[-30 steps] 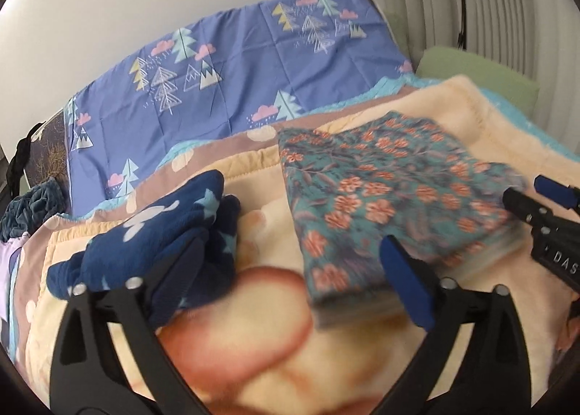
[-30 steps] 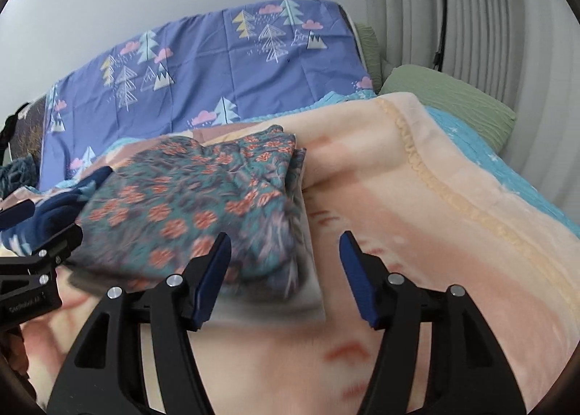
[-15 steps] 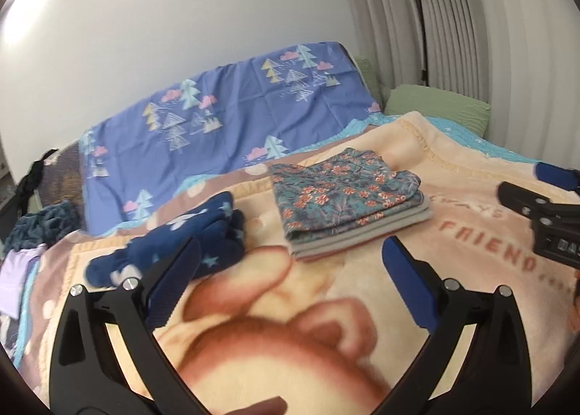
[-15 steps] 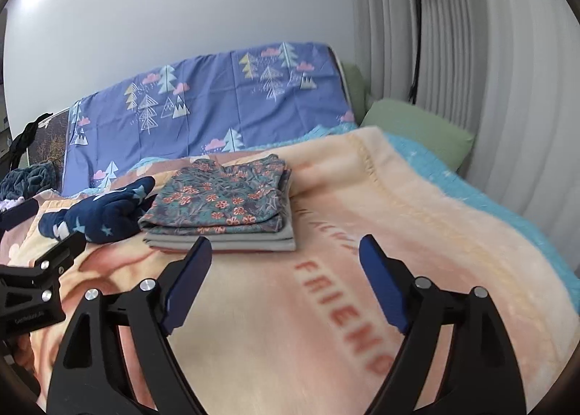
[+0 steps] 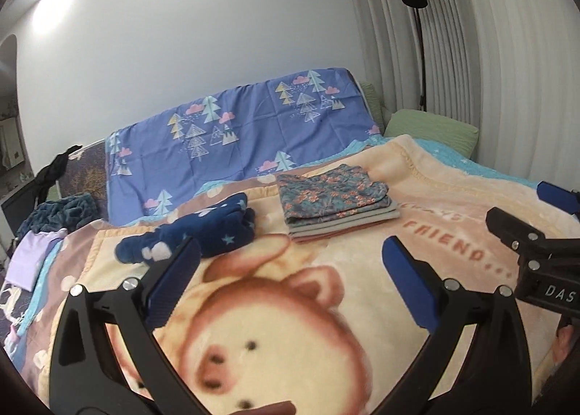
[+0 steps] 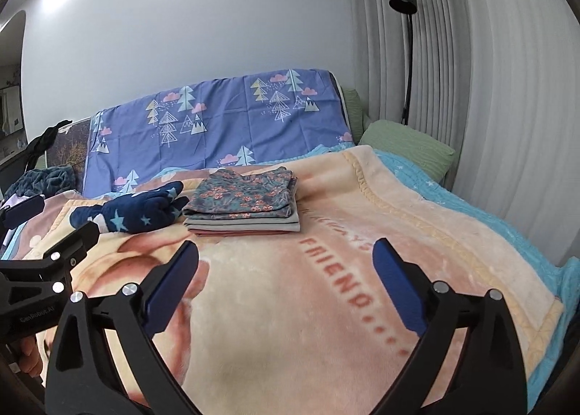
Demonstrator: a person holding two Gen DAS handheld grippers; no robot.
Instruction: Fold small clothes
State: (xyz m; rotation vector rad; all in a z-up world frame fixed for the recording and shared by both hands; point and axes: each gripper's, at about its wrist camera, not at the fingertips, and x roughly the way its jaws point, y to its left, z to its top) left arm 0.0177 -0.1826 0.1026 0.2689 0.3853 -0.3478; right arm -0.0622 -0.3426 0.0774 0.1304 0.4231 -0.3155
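Note:
A neat stack of folded clothes (image 5: 335, 203) with a floral teal piece on top lies on the peach blanket (image 5: 290, 306); it also shows in the right wrist view (image 6: 243, 204). A crumpled navy garment with stars (image 5: 203, 230) lies unfolded to the stack's left, also in the right wrist view (image 6: 134, 214). My left gripper (image 5: 290, 270) is open and empty, well short of the clothes. My right gripper (image 6: 284, 270) is open and empty, to the right of the left one.
A blue tree-print sheet (image 5: 235, 136) drapes the headboard. A green pillow (image 6: 409, 150) and a black floor lamp (image 6: 406, 52) stand by the curtain at right. More garments (image 5: 54, 212) are heaped at the bed's left edge.
Both grippers have pulled back and up from the folded stack, which now lies far ahead. The jaws of both have opened wider.

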